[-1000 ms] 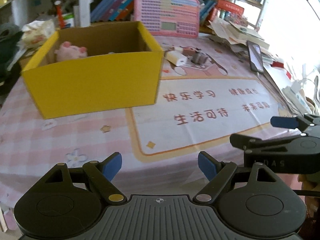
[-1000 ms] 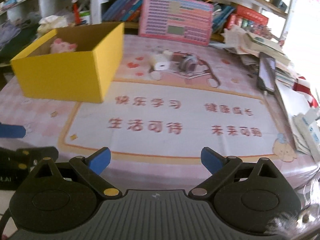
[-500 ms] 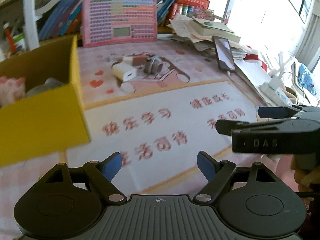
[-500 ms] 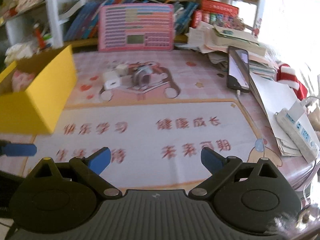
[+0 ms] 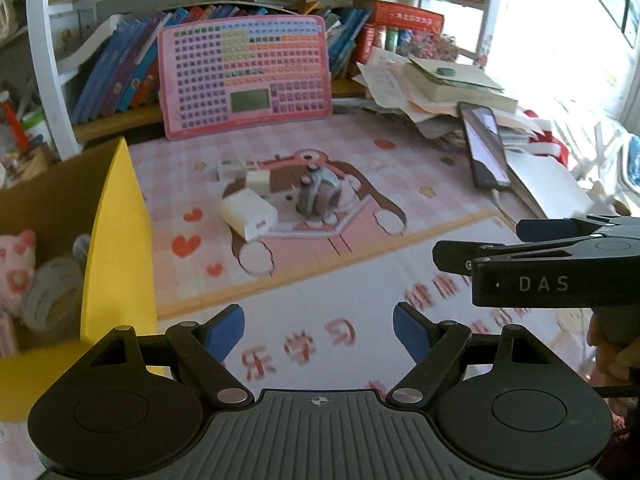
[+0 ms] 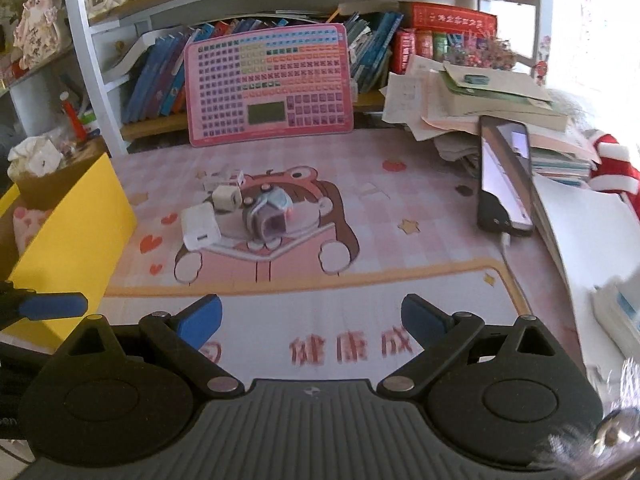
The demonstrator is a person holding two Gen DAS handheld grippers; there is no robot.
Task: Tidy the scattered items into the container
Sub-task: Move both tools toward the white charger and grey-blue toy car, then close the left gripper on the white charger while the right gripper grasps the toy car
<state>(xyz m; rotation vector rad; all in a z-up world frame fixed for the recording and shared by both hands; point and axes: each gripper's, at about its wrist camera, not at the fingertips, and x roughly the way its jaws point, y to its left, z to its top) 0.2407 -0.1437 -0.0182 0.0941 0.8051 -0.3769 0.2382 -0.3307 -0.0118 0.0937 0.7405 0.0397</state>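
Observation:
A small pile lies on the pink mat's bear picture: a white charger block (image 5: 249,213) (image 6: 199,229), a small cream cube (image 5: 257,182) (image 6: 226,198), and a grey-purple gadget (image 5: 319,196) (image 6: 267,216). The yellow box (image 5: 118,240) (image 6: 76,232) stands at the left, with a pink plush (image 5: 16,264) and a tape roll (image 5: 50,300) inside. My left gripper (image 5: 319,330) is open and empty, short of the pile. My right gripper (image 6: 311,320) is open too, nothing between its blue pads, and shows at the right of the left wrist view (image 5: 532,256).
A pink keyboard toy (image 5: 244,76) (image 6: 269,84) leans on the bookshelf behind. A phone (image 5: 484,144) (image 6: 505,172) rests against stacked papers and books (image 6: 496,108) at the right. A white power strip (image 6: 616,308) lies at the far right edge.
Both grippers have swept rightward across the table, away from the yellow box, and now face the small pile. Their jaws stay open.

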